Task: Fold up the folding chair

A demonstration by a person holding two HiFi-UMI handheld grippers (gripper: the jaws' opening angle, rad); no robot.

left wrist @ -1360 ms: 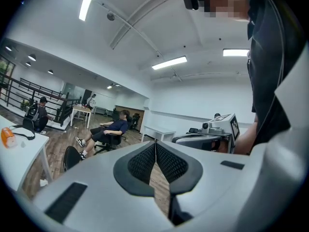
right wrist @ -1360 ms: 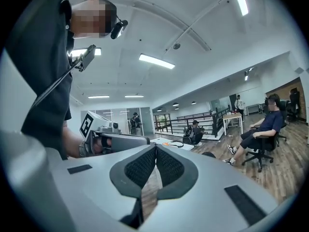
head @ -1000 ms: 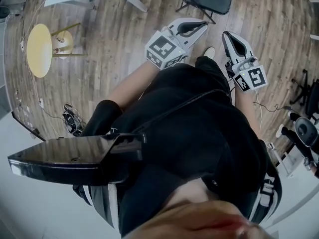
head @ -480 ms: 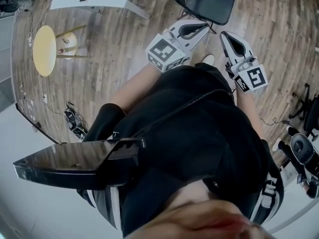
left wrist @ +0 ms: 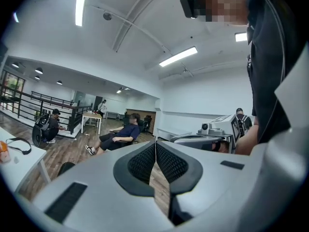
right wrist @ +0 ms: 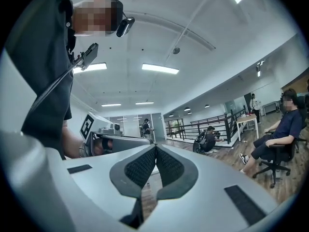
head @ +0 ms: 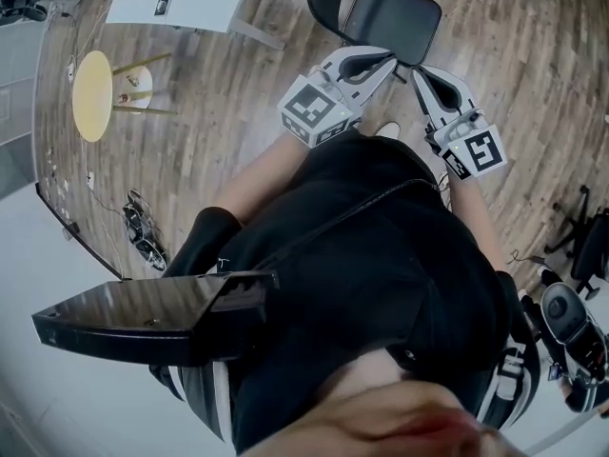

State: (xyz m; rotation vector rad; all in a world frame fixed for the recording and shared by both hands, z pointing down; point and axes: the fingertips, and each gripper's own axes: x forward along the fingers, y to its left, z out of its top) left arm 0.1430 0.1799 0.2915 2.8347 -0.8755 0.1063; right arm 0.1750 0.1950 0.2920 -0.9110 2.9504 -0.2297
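Wooden floor [head: 238, 84] bears the unfolded folding chair [head: 392, 8], backrest at seat's left.

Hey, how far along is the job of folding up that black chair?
Nothing looks done yet: the folding chair stands open on the wood floor, seat flat. Nothing is in hand either; the left gripper and right gripper both have their jaws together and empty, pointing toward the chair. Left to do: grasp it and fold it up.
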